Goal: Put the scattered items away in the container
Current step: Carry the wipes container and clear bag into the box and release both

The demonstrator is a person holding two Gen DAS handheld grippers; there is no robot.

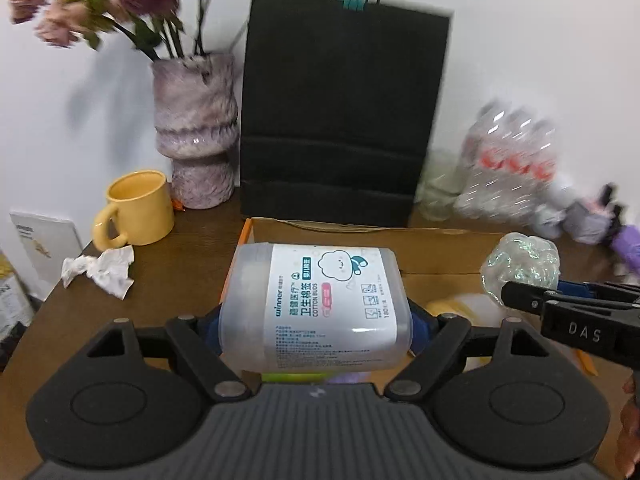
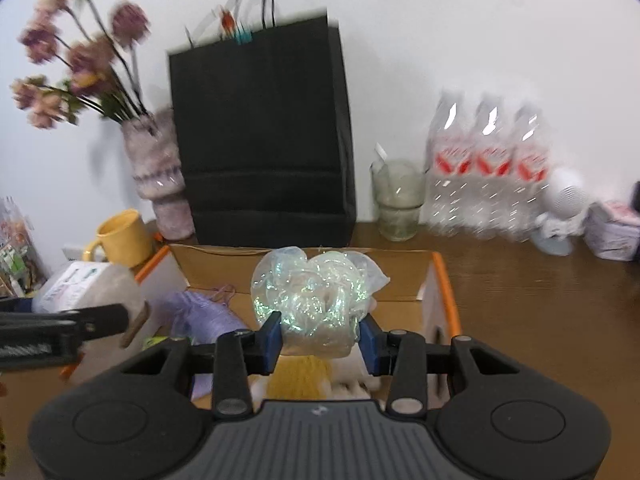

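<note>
**Both grippers loaded over the box**

Nearest in the left wrist view, the left gripper has its blue fingers closed on the two ends of a cotton bud tub, held sideways above the near-left part of the cardboard box. The tub looks like stiff, smooth, light plastic; squeezing it across the ends seems sound, though the slick wall could slip if the grip eases.

To the right, the right gripper pinches a crumpled iridescent plastic wad between its fingers, over the middle of the box. This wad is probably very light and springy, so a grip through its bulk should suit it best.

Below, inside the box, lie a lilac yarn skein and something yellow.

Farther left on the counter sit crumpled tissue and a yellow mug, still outside the box.
</note>
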